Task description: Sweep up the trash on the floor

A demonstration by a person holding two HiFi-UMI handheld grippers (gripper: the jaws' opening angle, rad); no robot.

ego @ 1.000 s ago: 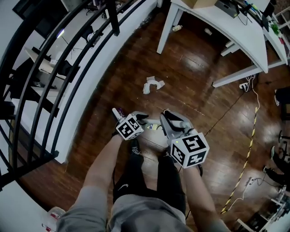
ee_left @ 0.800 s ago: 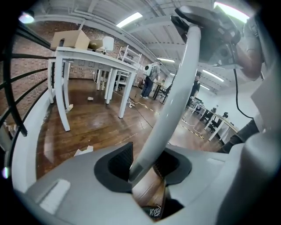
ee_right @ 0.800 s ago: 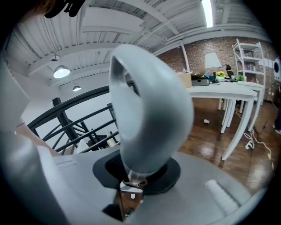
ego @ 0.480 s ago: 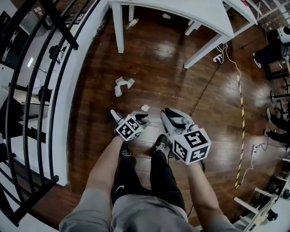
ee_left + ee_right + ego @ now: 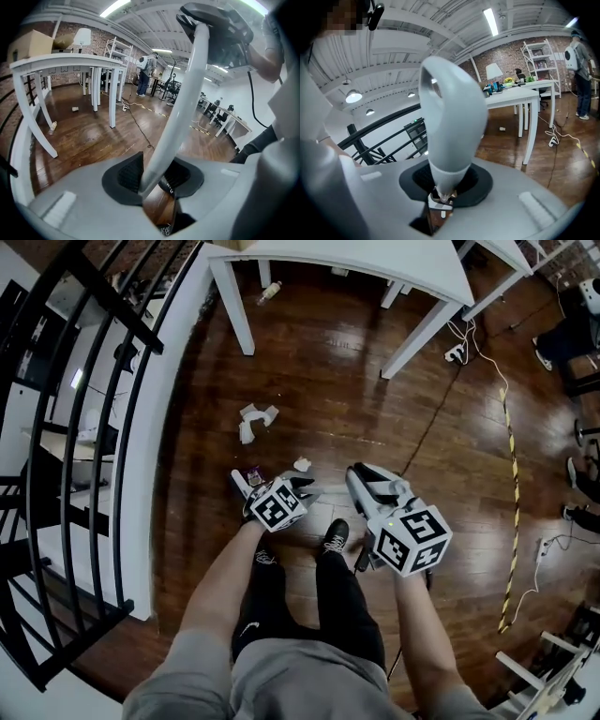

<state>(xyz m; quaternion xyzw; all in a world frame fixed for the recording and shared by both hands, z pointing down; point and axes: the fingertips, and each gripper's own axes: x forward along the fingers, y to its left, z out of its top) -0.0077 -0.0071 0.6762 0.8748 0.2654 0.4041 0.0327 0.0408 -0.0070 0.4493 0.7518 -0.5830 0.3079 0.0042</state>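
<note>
Under me the floor (image 5: 328,371) is glossy dark wood; the trash (image 5: 253,420) looks like crumpled white paper; my pole (image 5: 180,103) and handle (image 5: 450,131) are smooth plastic.

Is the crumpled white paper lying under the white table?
No, the crumpled paper lies on open floor, clear of the white table.
</note>
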